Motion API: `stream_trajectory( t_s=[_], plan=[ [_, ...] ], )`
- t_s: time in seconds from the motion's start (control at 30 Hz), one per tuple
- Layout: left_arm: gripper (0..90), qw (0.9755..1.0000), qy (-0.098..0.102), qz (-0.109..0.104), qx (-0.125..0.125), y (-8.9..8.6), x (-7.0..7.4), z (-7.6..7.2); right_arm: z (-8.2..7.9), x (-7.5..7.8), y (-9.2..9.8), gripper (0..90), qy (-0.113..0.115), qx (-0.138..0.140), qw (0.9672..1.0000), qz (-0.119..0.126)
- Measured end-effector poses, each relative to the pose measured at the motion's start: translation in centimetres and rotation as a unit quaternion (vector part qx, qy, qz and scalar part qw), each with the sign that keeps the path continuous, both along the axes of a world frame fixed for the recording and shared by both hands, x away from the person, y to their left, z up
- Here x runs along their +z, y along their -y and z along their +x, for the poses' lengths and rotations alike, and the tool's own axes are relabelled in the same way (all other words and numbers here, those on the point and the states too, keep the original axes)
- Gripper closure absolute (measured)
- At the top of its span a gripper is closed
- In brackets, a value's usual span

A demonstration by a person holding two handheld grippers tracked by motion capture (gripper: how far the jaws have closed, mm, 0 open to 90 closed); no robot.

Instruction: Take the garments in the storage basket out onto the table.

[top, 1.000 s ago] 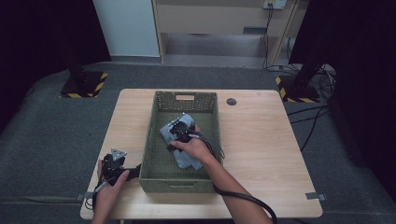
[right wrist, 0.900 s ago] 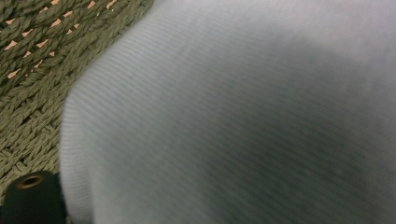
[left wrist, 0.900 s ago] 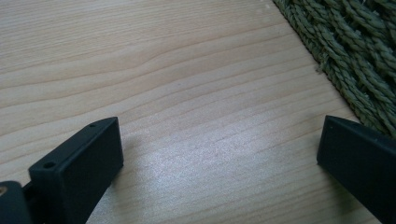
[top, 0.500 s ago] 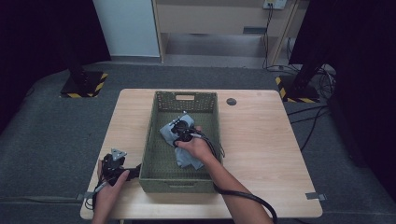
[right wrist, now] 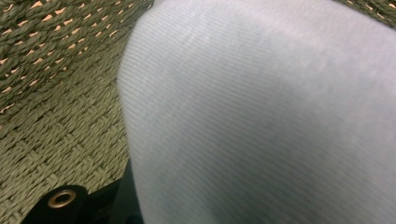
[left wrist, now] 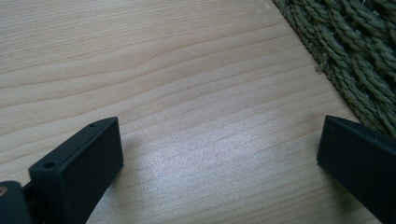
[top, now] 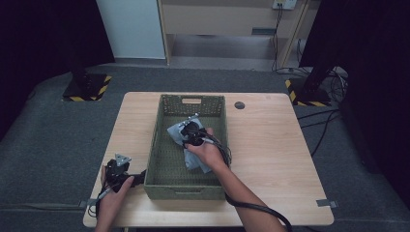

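- High view, centre of the frame: the right gripper (top: 189, 131) sits inside the basket (top: 157, 145), clenched on the cloth (top: 199, 162). Its jaws have just been closing, and the cloth is between them.
- Right gripper view: pale blue ribbed fabric (right wrist: 261, 116) drapes over the jaws and covers the right and middle of the frame, so the pads themselves are hidden. The basket's weave shows at the upper left.
- High view, lower left: the left gripper (top: 121, 173) rests on the table (top: 270, 159) just beside the basket's outer wall. Left gripper view: its jaws stand wide apart with bare wood between them, grasping nothing.
- The cloth lies bunched in the middle of the basket floor, its near end trailing toward the lower right under the person's right hand (top: 207, 152).
- Handling, as I judge it: the cloth looks light, soft and limp, neither fragile nor slippery. It will sag and unfold when lifted, so a pinch on a thick fold near the middle should hold better than a single-layer edge.
- A loose tail might catch on the rough weave or the rim.
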State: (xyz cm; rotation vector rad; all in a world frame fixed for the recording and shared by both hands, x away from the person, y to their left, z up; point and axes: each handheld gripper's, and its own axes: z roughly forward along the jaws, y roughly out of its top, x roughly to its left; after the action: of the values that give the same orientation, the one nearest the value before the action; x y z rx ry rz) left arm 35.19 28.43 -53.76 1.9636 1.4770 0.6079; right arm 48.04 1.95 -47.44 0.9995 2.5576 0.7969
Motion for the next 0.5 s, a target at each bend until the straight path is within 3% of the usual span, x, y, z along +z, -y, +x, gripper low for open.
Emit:
stream_trajectory(
  t_s=[0.5],
  plan=[
    [0.0, 1.0000, 0.000, 0.000, 0.000, 0.0, 0.0, 0.0, 0.1, 1.2, 0.5, 61.7, 0.024, -0.010, 0.9996, 0.010]
  ],
)
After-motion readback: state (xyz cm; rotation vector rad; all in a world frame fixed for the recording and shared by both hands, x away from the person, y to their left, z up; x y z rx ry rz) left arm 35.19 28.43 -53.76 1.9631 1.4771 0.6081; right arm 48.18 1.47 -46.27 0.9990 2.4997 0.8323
